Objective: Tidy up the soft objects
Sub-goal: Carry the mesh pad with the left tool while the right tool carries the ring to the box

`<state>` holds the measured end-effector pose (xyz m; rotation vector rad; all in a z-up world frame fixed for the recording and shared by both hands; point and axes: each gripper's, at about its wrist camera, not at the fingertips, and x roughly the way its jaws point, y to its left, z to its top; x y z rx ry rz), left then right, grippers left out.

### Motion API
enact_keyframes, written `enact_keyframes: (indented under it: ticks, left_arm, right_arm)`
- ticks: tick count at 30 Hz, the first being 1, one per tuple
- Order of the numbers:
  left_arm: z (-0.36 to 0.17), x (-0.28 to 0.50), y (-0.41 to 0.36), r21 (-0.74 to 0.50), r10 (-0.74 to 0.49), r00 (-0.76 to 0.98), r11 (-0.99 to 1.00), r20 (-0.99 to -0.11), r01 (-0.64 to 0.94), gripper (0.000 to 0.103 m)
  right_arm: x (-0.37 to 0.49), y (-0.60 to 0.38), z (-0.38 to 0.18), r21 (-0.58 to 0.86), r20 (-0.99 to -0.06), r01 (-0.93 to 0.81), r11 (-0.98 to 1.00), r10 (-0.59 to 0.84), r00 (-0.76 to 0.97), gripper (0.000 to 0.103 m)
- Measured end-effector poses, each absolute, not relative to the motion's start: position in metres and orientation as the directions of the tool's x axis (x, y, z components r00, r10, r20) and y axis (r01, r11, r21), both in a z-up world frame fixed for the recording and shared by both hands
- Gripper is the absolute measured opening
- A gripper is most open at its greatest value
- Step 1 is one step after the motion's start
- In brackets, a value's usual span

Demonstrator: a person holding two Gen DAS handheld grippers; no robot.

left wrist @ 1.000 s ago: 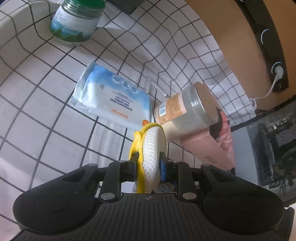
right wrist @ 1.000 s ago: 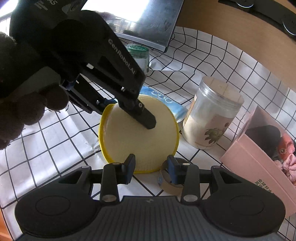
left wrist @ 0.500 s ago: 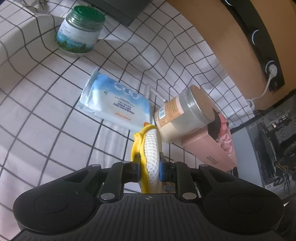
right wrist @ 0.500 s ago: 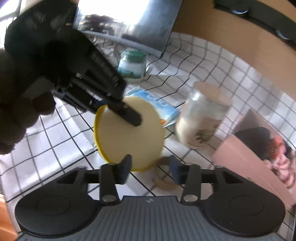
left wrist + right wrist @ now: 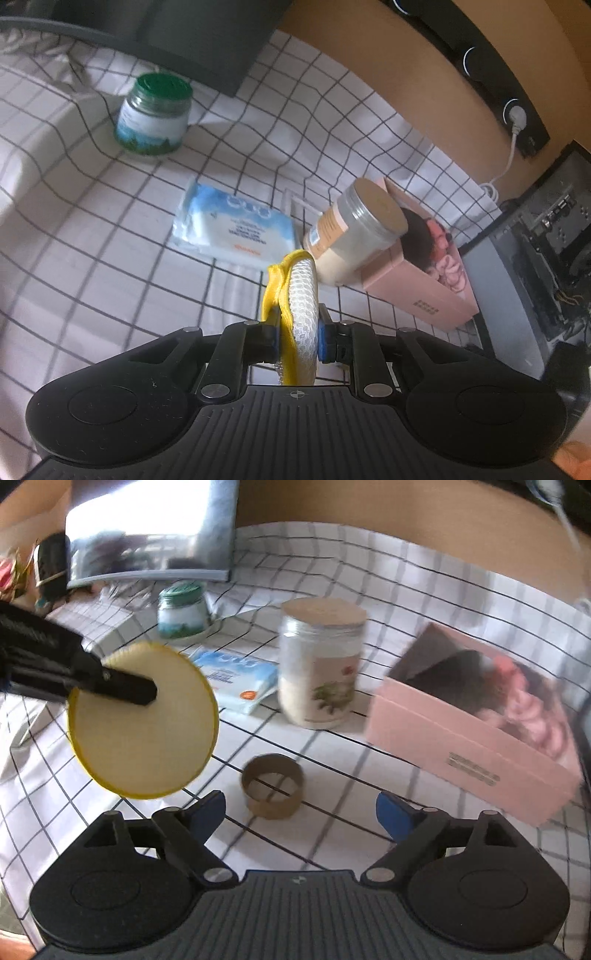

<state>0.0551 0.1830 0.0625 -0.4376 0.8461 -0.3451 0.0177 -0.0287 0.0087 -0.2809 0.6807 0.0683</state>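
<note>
Sponge pad [image 5: 300, 295], round and yellow-rimmed, is clamped edge-on in the left gripper [image 5: 298, 334] above the checked cloth [image 5: 110, 258]; right gripper [image 5: 300, 808] gapes wide near a cardboard ring [image 5: 273, 786].

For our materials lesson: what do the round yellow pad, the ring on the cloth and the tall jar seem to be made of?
Pad: soft sponge, probably; matte yellow face, white mesh back.
Ring: cardboard, likely; dull brown, thin wall.
Jar: clear plastic or glass, hard to tell; pale contents show through.

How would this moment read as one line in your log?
left gripper: shut on yellow sponge, lifted | right gripper: open, empty | cardboard ring: on cloth
</note>
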Motion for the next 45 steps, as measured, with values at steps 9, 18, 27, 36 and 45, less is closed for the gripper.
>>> enact_keyframes:
  ticks: [9,18,27,36,45]
  left_arm:
    - [0.068,0.047,0.182,-0.487,-0.476,0.58,0.86,-0.661,0.152,0.02]
    - [0.071,0.05,0.127,-0.51,-0.613,0.396,0.789,-0.684,0.343,0.02]
    - [0.133,0.091,0.05,-0.532,-0.759,0.357,0.641,-0.544,0.553,0.02]
    - [0.146,0.194,-0.03,-0.624,-0.814,0.351,0.581,-0.463,0.523,0.021]
    - [0.07,0.247,-0.083,-0.35,-0.533,0.392,0.822,-0.75,0.449,0.048]
  right_arm:
    - [0.046,-0.027,-0.002,-0.165,-0.688,-0.156,0.974,0.0,0.726,0.044]
    - [-0.017,-0.073,0.043,-0.217,-0.649,-0.07,0.974,-0.09,0.756,0.044]
    - [-0.064,-0.127,0.128,-0.316,-0.449,0.155,0.936,-0.291,0.845,0.044]
    - [-0.043,-0.142,0.14,-0.309,-0.403,0.225,0.924,-0.342,0.849,0.044]
    - [-0.018,-0.16,0.12,-0.307,-0.441,0.221,0.926,-0.344,0.829,0.044]
